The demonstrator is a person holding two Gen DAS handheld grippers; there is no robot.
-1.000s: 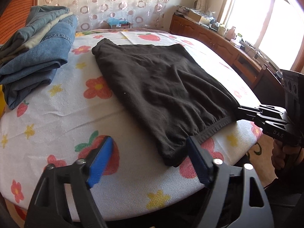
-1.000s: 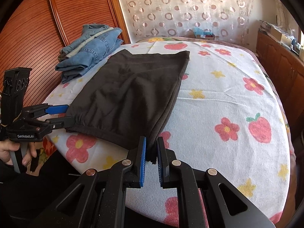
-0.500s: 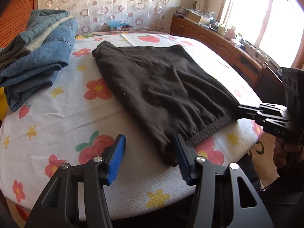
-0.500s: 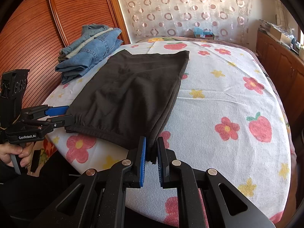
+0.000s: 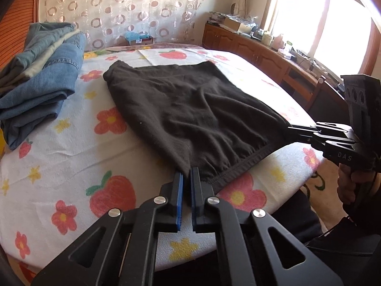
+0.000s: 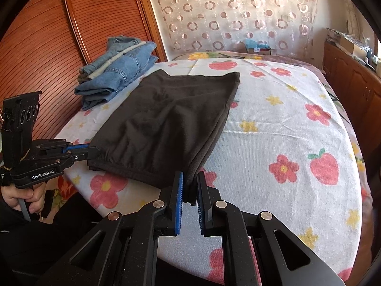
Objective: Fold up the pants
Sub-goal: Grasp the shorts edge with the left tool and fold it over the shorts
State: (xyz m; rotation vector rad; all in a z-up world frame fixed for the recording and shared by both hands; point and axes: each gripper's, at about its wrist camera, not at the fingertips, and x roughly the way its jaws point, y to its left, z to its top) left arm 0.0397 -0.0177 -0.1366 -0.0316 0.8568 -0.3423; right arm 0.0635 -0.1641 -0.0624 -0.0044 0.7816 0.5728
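The black pants (image 5: 190, 112) are lying flat on the flowered bed (image 5: 71, 147), their long axis running away from both claws toward the far curtain. The left claw (image 5: 187, 178) is just closing on the near left waistband corner, the right claw (image 6: 189, 186) is clamping the near right corner, so both are equally near the same edge.

black pants (image 5: 195, 109), blue jeans (image 5: 40, 76), floral strawberry-print sheet (image 5: 71, 147)

bright window (image 5: 333, 23) on right, wood cabinets (image 5: 250, 50) below, circle-print curtain (image 5: 119, 7) & slatted wood panel (image 6: 47, 47) behind.
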